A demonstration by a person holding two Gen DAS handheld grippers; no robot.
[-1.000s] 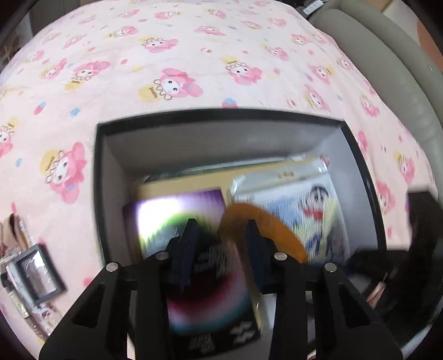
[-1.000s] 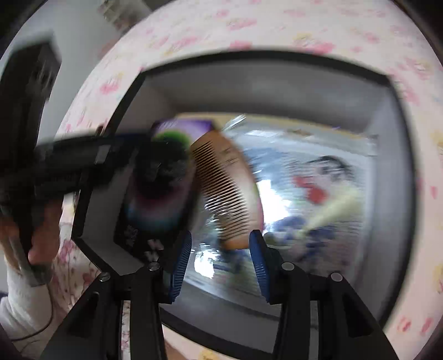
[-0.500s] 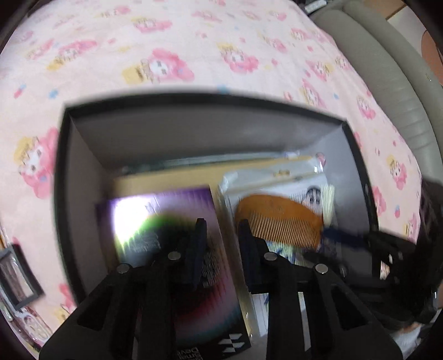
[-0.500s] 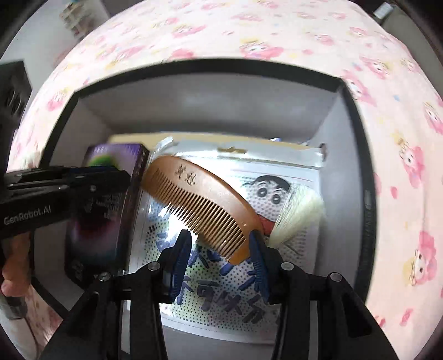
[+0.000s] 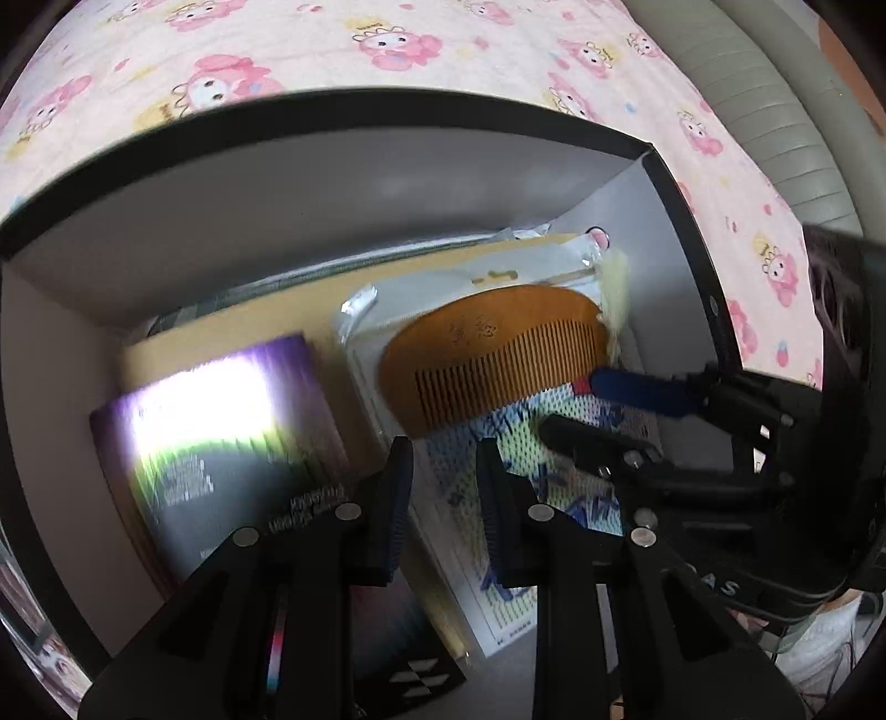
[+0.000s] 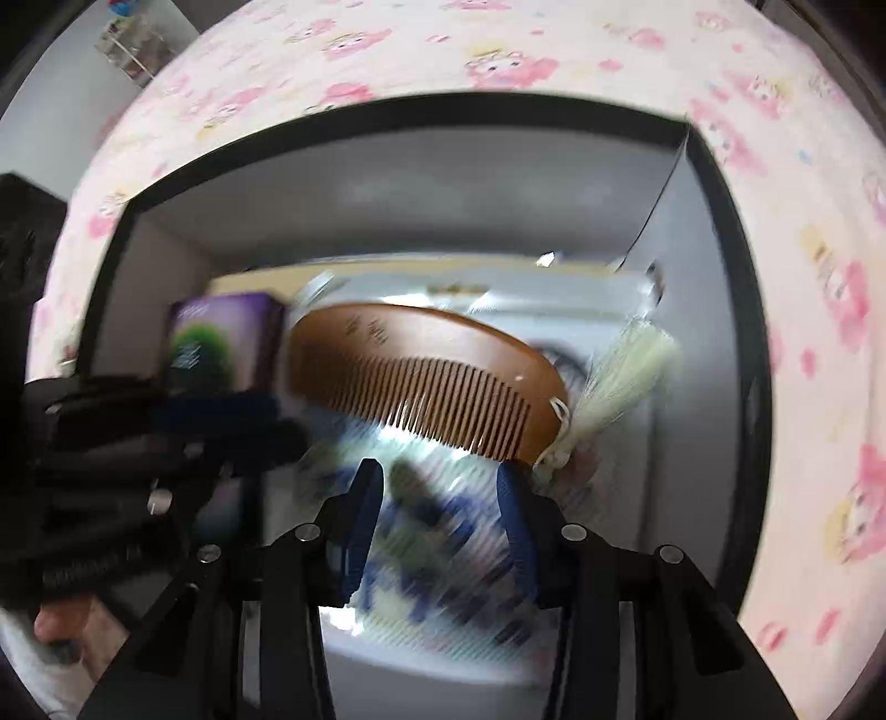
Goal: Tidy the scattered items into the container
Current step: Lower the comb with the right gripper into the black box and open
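A black-rimmed box (image 5: 387, 111) (image 6: 443, 111) with grey inner walls sits on the pink cartoon bedsheet. Inside lie a purple booklet (image 5: 221, 421) (image 6: 221, 338), a cartoon-printed plastic packet (image 5: 498, 465) (image 6: 581, 332), and on it a wooden comb (image 5: 487, 354) (image 6: 421, 371) with a pale tassel (image 6: 626, 376). My left gripper (image 5: 443, 487) is open and empty, inside the box over the booklet and packet. My right gripper (image 6: 437, 520) is open and empty just in front of the comb; it also shows in the left wrist view (image 5: 609, 410).
The pink cartoon bedsheet (image 5: 443, 50) (image 6: 803, 277) surrounds the box. A grey padded headboard (image 5: 775, 111) runs along the right. A manila folder (image 5: 249, 343) lies under the items in the box. A hand (image 6: 61, 620) holds the left gripper.
Both grippers have moved lower and deeper into the box. The comb has turned from diagonal to nearly level on the packet. The box fills more of both views.
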